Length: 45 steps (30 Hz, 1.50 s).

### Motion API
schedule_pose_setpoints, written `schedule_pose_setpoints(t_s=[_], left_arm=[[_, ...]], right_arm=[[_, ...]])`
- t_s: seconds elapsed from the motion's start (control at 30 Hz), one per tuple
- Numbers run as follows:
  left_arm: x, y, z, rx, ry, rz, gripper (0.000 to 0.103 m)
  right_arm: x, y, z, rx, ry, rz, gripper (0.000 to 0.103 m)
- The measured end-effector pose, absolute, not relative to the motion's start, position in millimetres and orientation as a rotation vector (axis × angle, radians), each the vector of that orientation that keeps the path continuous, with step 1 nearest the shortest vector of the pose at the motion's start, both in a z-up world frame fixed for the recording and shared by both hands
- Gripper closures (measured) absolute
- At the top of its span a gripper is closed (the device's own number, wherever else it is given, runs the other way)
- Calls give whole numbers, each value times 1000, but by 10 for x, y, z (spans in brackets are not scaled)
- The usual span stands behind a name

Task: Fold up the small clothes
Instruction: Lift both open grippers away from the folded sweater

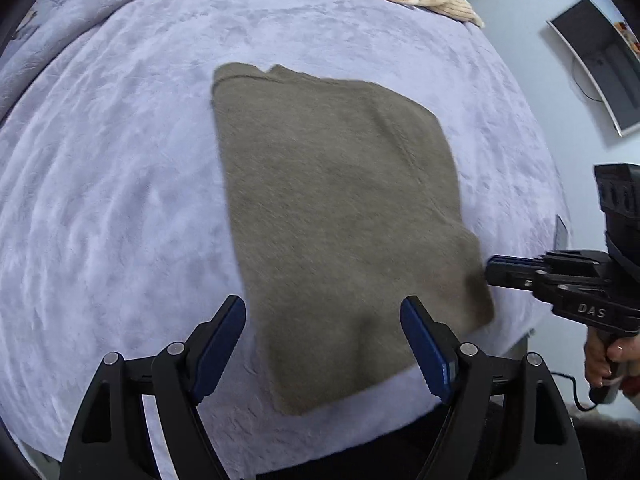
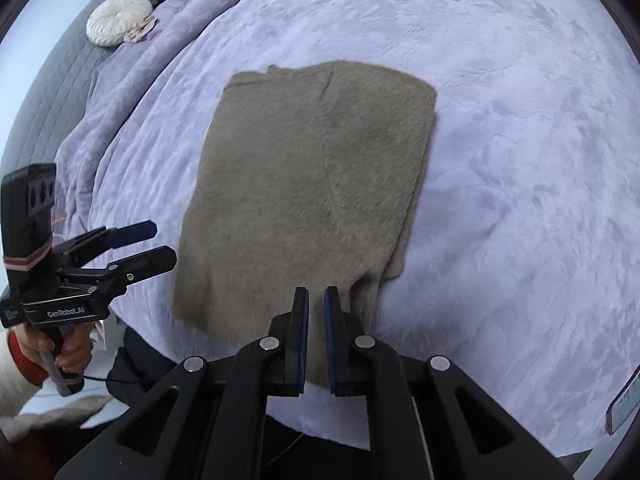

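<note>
My left gripper (image 1: 323,312) is wide open over the brown sweater's (image 1: 340,216) bottom edge. My right gripper (image 2: 316,304) is nearly closed, holding nothing, and reads "DAS"; lots of purple blanket (image 2: 520,160) lies around.

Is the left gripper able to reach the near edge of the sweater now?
Probably yes. The left gripper is open over the sweater, its near edge between the fingers, with nothing in between.

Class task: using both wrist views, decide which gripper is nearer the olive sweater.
Right. The right gripper sits at the olive sweater's near right corner; the left gripper hovers open by its near edge.
</note>
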<state>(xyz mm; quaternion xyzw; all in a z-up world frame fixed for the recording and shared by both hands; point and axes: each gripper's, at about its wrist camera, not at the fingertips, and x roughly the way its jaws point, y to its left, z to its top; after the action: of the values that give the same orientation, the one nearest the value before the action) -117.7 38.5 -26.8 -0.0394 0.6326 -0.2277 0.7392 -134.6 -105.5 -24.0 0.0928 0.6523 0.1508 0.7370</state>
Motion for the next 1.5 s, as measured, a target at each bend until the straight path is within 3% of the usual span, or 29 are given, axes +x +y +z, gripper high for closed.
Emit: schedule_pose_setpoints(t_s=[0.17, 0.37, 0.63, 0.73, 1.4, 1.43, 1.5], left_arm=[[-1443, 162, -623, -61, 1506, -564, 22], [-1500, 64, -815, -4, 1519, -528, 22], [-1623, 85, -728, 100, 1523, -530, 22], [-1613, 174, -673, 107, 1539, -477, 22], [-1348, 133, -23, 131, 1428, -312, 22], [-1322, 134, -4, 119, 1427, -306, 22], [-1258, 207, 12, 96, 1421, -292, 22]], right_arm=[[-1529, -942, -621, 145, 1546, 315, 95], [-1518, -999, -905, 168, 1593, 297, 100], [-1572, -1147, -858, 162, 1639, 267, 100], [-1609, -1301, -836, 109, 1665, 168, 95], [-1238, -1127, -260, 171, 1559, 176, 94], [-1217, -1120, -229, 181, 1553, 172, 87], [-1168, -1084, -163, 203, 1534, 161, 60]])
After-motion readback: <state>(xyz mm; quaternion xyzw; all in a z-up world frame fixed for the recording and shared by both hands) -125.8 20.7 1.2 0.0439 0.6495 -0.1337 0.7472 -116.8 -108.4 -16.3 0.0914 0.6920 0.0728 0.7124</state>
